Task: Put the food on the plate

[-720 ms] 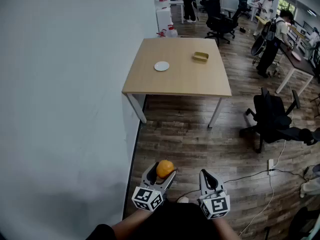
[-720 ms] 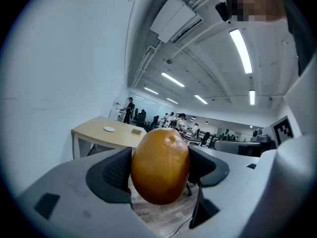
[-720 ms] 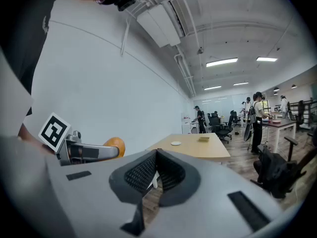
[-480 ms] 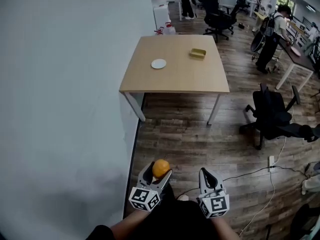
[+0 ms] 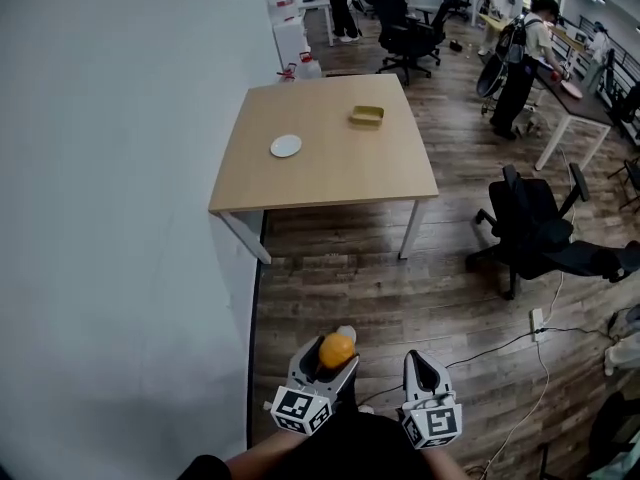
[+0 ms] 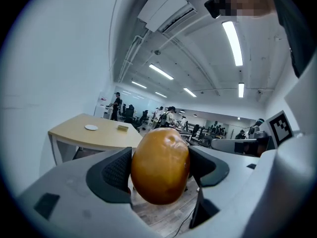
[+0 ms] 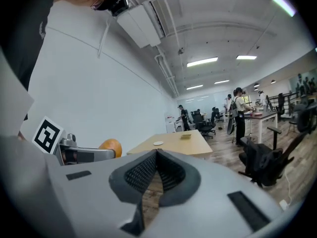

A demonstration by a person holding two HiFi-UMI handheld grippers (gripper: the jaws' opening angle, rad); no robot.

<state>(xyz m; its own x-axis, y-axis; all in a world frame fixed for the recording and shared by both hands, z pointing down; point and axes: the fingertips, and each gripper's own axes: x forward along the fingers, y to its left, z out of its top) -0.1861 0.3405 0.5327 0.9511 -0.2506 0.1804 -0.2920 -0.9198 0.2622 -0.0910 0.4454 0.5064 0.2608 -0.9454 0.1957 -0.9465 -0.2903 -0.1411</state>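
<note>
My left gripper (image 5: 334, 356) is shut on a round orange food item (image 5: 337, 350), held low over the wood floor near my body; in the left gripper view the orange food (image 6: 160, 165) fills the gap between both pads. My right gripper (image 5: 420, 370) hangs beside it, shut with nothing in it, its pads (image 7: 156, 168) touching. A small white plate (image 5: 286, 146) lies on the far wooden table (image 5: 330, 178), well ahead of both grippers. The plate (image 6: 91, 127) also shows small in the left gripper view.
A yellow-green tray (image 5: 367, 116) lies on the table right of the plate. A white wall (image 5: 110, 218) runs along the left. A black office chair (image 5: 535, 230) stands right of the table, cables (image 5: 520, 353) trail on the floor, and people stand at desks far behind.
The view has shifted: the table and plate sit further left and slightly lower in the frame. Both grippers keep their hold and stay low by my body.
</note>
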